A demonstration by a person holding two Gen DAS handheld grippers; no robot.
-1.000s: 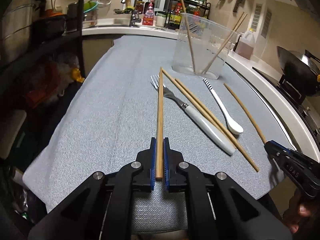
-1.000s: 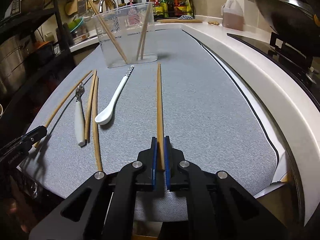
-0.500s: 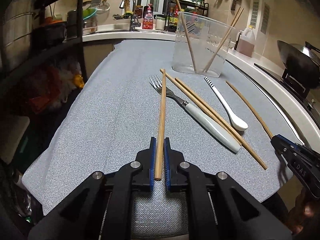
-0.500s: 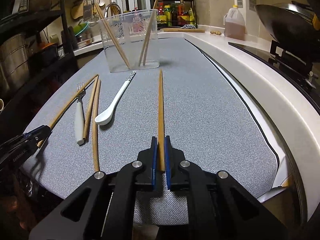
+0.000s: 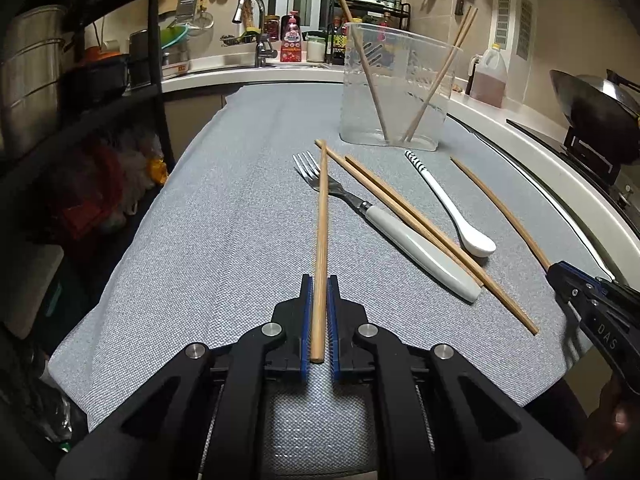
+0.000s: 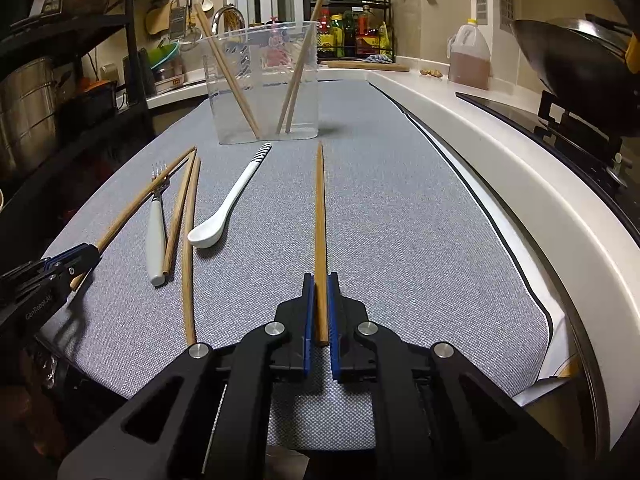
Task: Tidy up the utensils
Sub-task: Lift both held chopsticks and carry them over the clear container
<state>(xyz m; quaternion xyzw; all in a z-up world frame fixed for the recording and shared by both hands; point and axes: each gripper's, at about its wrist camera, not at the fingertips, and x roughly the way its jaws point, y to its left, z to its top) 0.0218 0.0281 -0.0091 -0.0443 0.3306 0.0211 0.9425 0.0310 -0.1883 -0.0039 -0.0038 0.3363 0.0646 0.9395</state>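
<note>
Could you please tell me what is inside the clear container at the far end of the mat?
The clear container holds three chopsticks leaning against its walls; nothing else shows through.

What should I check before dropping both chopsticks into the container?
1. Left gripper shut on its chopstick: ok.
2. Right gripper shut on its chopstick: ok.
3. Container upright, top open: ok.
4. Room inside beside the three chopsticks already leaning there: ok.
5. Left chopstick tip clear of the fork it passes over: cannot tell.
6. Spoon out of the right chopstick's path: ok.
</note>
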